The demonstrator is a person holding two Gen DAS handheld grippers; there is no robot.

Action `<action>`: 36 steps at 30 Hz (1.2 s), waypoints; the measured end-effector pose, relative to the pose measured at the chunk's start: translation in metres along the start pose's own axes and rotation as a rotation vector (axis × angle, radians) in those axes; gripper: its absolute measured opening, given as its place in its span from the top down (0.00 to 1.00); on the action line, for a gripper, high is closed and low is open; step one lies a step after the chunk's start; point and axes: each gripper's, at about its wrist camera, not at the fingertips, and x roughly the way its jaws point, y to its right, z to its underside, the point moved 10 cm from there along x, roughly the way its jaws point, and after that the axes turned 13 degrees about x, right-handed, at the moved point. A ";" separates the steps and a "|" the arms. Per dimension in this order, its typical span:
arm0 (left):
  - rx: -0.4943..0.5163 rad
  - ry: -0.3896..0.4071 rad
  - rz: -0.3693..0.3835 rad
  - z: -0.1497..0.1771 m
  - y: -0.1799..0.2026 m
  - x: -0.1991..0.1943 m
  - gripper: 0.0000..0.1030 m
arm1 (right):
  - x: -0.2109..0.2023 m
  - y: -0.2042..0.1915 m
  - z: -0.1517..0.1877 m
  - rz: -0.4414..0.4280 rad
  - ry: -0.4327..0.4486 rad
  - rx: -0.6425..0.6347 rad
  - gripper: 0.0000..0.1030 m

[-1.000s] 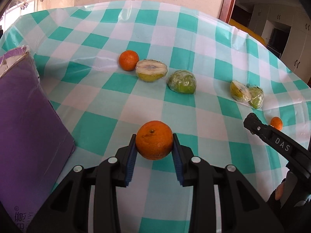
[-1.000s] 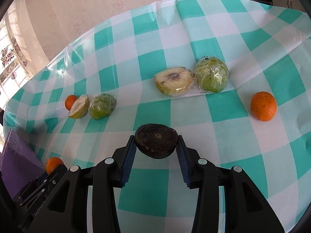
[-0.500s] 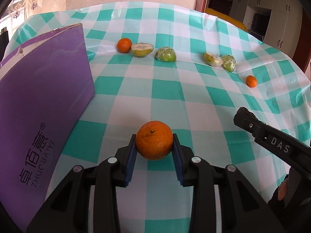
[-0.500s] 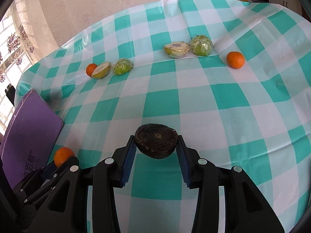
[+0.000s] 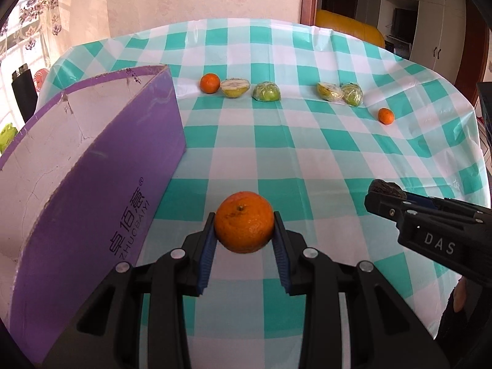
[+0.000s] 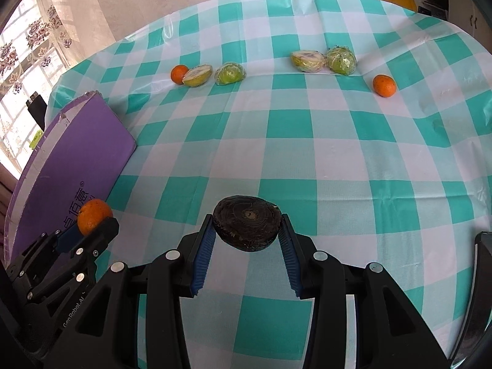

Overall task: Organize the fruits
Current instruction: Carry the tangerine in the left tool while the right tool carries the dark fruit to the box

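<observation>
My left gripper (image 5: pixel 244 232) is shut on an orange (image 5: pixel 244 226), held above the checked tablecloth beside the purple box (image 5: pixel 92 203). My right gripper (image 6: pixel 247 230) is shut on a dark brown, rough round fruit (image 6: pixel 247 227). In the right wrist view the left gripper (image 6: pixel 92 227) with its orange (image 6: pixel 93 216) shows at the lower left. In the left wrist view the right gripper (image 5: pixel 384 196) shows at the right, with the dark fruit (image 5: pixel 386 187) at its tip. Far across the table lie two small oranges (image 5: pixel 210 83) (image 5: pixel 386 115) and several wrapped fruit halves (image 5: pixel 266 91).
The purple box stands open at the left, its white inside (image 5: pixel 55 129) facing up. The wrapped halves sit in two pairs, the second pair (image 5: pixel 341 92) further right. The tablecloth (image 6: pixel 338 153) drops off at the right edge. A yellow sofa (image 5: pixel 347 26) and cabinets lie beyond.
Both grippers have pulled back and risen from the far fruit row, each still holding its fruit. The fruits on the table now look smaller and farther, and the open box has come into view.
</observation>
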 end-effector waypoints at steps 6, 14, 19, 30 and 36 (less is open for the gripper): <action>-0.006 0.130 -0.073 -0.021 -0.025 -0.055 0.66 | -0.049 -0.046 -0.018 -0.091 0.162 -0.074 0.60; -0.047 0.202 -0.138 -0.024 -0.068 -0.102 0.66 | -0.078 -0.111 -0.021 -0.173 0.213 -0.191 0.60; -0.114 0.221 -0.202 -0.013 -0.110 -0.122 0.66 | -0.091 -0.155 -0.018 -0.235 0.246 -0.260 0.60; -0.228 0.166 -0.318 0.024 -0.196 -0.132 0.66 | -0.081 -0.251 0.010 -0.313 0.187 -0.443 0.60; -0.263 0.049 -0.330 0.050 -0.233 -0.103 0.66 | -0.045 -0.289 0.026 -0.268 0.084 -0.558 0.60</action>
